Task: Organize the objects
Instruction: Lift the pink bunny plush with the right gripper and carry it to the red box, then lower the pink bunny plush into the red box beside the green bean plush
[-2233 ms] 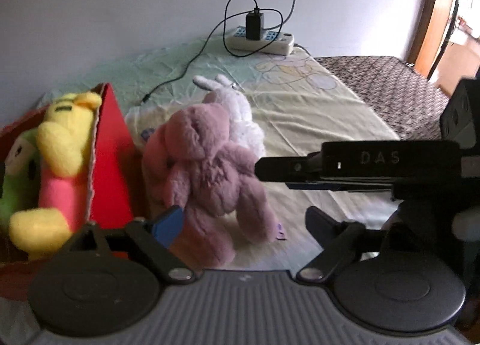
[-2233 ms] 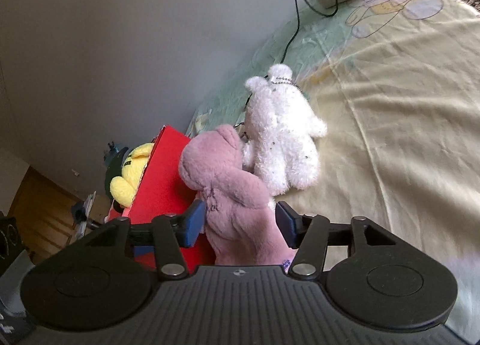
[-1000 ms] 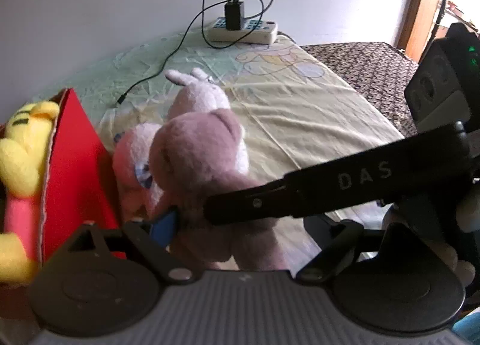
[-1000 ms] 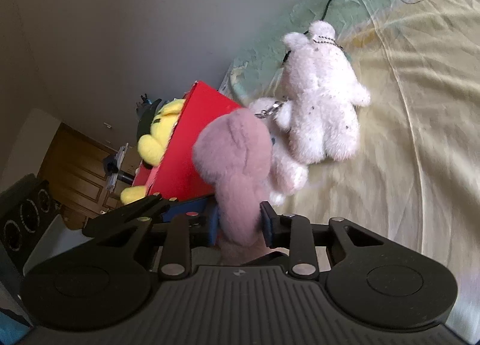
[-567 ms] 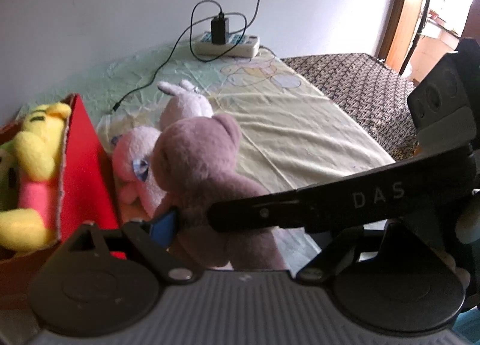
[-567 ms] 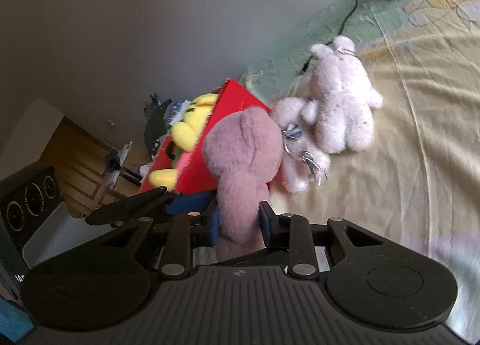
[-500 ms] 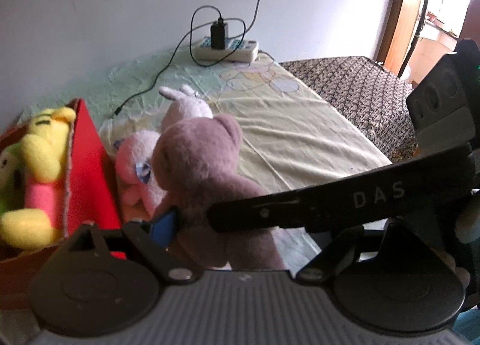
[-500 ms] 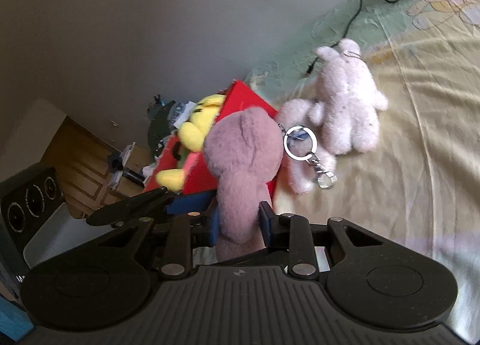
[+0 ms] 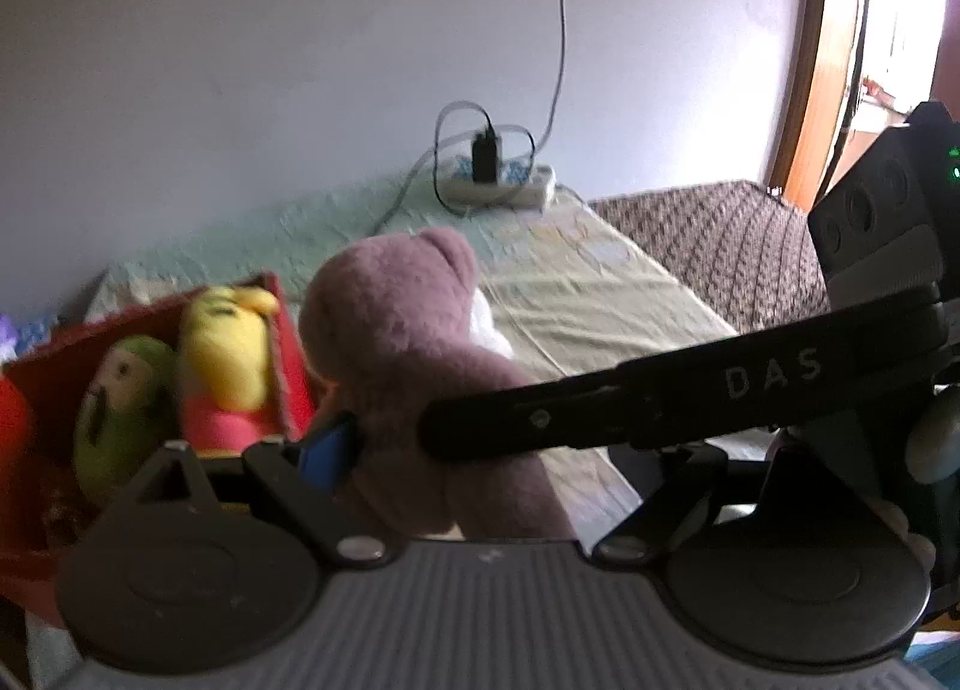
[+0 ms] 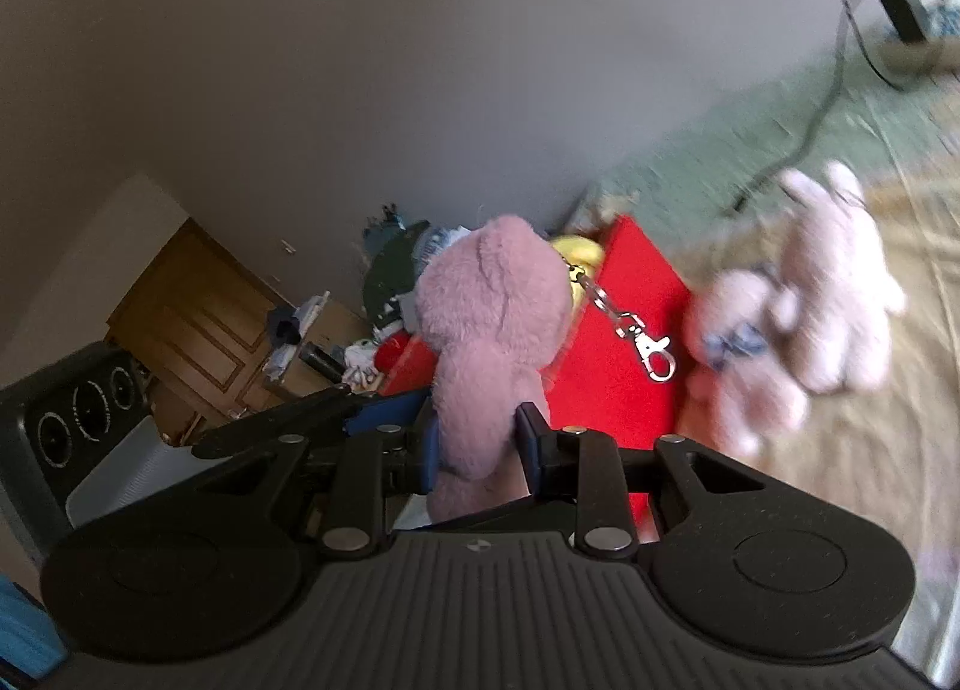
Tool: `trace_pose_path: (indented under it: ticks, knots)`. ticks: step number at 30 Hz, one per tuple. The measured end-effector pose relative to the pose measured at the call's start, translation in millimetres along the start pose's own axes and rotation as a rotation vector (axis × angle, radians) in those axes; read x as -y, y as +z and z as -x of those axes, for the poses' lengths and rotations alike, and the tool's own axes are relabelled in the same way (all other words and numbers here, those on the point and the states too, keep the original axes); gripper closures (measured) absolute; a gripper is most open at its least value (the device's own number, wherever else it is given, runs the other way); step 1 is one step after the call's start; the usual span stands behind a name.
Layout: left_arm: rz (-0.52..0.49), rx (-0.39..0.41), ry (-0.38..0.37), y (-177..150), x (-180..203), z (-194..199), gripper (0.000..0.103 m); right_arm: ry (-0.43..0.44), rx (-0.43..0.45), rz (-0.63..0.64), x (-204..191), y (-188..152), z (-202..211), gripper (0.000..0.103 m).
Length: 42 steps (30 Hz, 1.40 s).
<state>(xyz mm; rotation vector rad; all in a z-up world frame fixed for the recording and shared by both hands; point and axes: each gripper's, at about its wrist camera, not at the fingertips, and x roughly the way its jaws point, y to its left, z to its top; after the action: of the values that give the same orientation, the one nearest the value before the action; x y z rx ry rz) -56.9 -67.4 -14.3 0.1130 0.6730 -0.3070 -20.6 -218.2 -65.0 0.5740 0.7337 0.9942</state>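
- My right gripper (image 10: 477, 441) is clamped on the lower body of the mauve teddy bear (image 10: 489, 342), which hangs clear of the bed with the red box (image 10: 624, 324) just behind it.
- My left gripper (image 9: 516, 462) stands wide, one blue pad against the bear's side; I cannot see the other finger's tip, so I cannot tell if it squeezes.
- Plush compresses, so I judge the bear could slip through.
- The dangling keychain clasp (image 10: 651, 351) might catch the box wall.
- The yellow toy (image 9: 225, 354) and green toy (image 9: 120, 408) crowd the box, so the bear may topple out.
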Motion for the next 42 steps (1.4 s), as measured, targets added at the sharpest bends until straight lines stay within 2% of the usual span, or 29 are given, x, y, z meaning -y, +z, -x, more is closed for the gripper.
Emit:
trace_pose_path:
  ticks: [10, 20, 23, 25, 30, 39, 42]
  knots:
    - [-0.027, 0.134, 0.029, 16, -68, 54, 0.016, 0.042, 0.088, 0.047, -61, 19, -61, 0.074]
    - [-0.016, 0.169, 0.09, 9, -158, 80, 0.016, 0.064, 0.114, 0.032, -98, 21, -153, 0.075]
    - [-0.02, 0.162, 0.109, 5, -182, 79, 0.016, 0.06, 0.118, -0.013, -98, 15, -186, 0.075]
    - [-0.026, 0.149, 0.119, 2, -198, 76, 0.016, 0.055, 0.115, -0.024, -96, 15, -193, 0.075]
    - [-0.025, 0.085, 0.115, -6, -234, 57, 0.016, 0.006, 0.096, -0.085, -87, 7, -225, 0.076]
    - [0.044, -0.025, 0.037, -20, -276, 12, 0.017, -0.124, 0.038, -0.187, -59, 0, -259, 0.08]
    - [0.055, -0.057, 0.006, -24, -281, -3, 0.022, -0.188, 0.009, -0.195, -53, -1, -264, 0.083]
